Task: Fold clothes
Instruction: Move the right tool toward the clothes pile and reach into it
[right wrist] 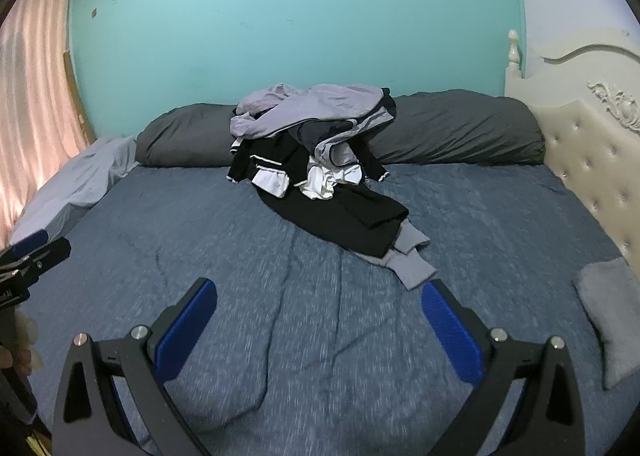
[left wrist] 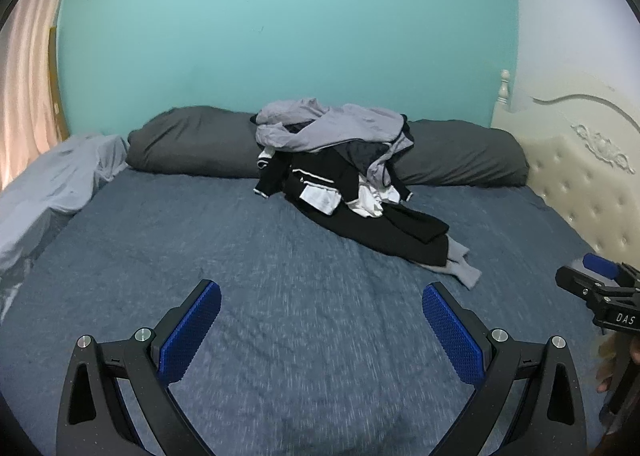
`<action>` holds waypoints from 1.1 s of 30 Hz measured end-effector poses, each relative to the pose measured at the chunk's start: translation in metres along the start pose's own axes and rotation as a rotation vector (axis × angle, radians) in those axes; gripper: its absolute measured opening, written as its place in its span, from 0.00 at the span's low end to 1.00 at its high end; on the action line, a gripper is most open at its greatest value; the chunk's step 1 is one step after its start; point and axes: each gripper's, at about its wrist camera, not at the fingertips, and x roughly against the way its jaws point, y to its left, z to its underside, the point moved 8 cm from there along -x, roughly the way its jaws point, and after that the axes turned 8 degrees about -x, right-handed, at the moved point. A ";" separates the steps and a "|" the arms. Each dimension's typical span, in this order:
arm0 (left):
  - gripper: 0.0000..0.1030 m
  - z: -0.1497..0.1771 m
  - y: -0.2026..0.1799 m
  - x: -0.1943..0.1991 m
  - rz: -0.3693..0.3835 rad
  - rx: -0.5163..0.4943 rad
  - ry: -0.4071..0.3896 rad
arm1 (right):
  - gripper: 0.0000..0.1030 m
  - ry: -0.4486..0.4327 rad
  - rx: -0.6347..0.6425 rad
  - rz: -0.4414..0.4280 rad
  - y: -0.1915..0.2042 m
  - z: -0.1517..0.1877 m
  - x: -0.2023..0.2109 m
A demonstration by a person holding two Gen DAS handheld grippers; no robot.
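On the bed (left wrist: pixel 280 296), grey, black, white clothes (left wrist: pixel 340 159) lie heaped.

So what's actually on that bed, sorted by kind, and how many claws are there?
Clothes pile: 1, pieces too tangled to count
Long dark grey pillow: 1
Small grey cushion: 1
Crumpled light sheet: 1
Claws: 2, left claw and right claw, both open
Total: 6
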 end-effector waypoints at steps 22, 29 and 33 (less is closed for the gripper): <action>1.00 -0.036 0.035 -0.194 0.044 0.041 0.128 | 1.00 0.059 -0.040 -0.080 0.001 -0.078 -0.210; 1.00 -0.067 0.054 -0.233 0.026 0.089 0.151 | 1.00 0.152 -0.103 -0.151 0.000 -0.111 -0.281; 1.00 -0.078 0.066 -0.259 0.021 0.099 0.169 | 1.00 0.158 -0.095 -0.157 0.001 -0.135 -0.317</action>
